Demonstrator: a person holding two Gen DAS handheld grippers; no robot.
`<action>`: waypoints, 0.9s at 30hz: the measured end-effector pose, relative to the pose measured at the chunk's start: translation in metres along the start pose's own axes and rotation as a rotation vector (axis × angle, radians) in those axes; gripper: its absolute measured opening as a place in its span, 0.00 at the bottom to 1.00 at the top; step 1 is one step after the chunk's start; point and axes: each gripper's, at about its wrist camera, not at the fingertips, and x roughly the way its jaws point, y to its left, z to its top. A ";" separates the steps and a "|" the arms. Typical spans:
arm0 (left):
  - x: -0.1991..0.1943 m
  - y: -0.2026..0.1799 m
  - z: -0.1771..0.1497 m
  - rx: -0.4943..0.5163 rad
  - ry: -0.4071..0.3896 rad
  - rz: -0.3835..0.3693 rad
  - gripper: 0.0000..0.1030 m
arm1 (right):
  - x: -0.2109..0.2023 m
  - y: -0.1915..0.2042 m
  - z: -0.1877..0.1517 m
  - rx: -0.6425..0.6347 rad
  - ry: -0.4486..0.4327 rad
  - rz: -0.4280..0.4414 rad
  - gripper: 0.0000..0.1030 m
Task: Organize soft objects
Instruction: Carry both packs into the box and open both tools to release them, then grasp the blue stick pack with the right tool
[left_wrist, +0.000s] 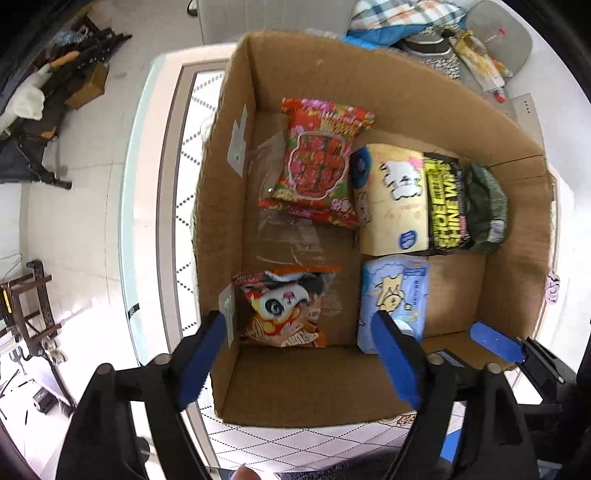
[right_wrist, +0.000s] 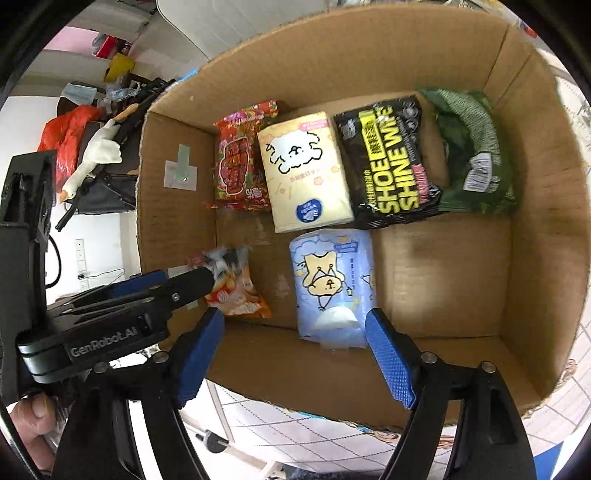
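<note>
Cardboard box (right_wrist: 546, 229) holding 6 soft packs: red snack bag (right_wrist: 242, 155), cream tissue pack (right_wrist: 306, 173), shoe-wipes pack (right_wrist: 391, 166) and green pack (right_wrist: 472, 147) along the far wall; blue tissue pack (right_wrist: 332, 280) and orange snack bag (left_wrist: 284, 314) nearer. Left gripper (left_wrist: 299, 354) and right gripper (right_wrist: 295, 354) both spread open, empty, above the near wall

box (right_wrist: 546, 221): 1 | snack bags (right_wrist: 240, 155): 2 | tissue packs (right_wrist: 306, 173): 2 | wipes pack (right_wrist: 391, 162): 1 | green pack (right_wrist: 472, 147): 1

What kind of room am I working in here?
Probably a lived-in home room, not a lab: white floor tiles, a plaid cloth heaped behind the cardboard box, and a patterned tabletop under it.
</note>
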 end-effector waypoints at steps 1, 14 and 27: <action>-0.006 -0.001 -0.004 0.000 -0.017 0.006 0.87 | -0.003 0.001 0.000 -0.008 -0.005 -0.013 0.79; -0.054 -0.029 -0.056 0.006 -0.260 0.060 0.98 | -0.049 -0.012 -0.041 -0.132 -0.117 -0.252 1.00; -0.091 -0.080 -0.085 -0.061 -0.397 -0.017 0.99 | -0.124 -0.052 -0.072 -0.056 -0.252 -0.157 1.00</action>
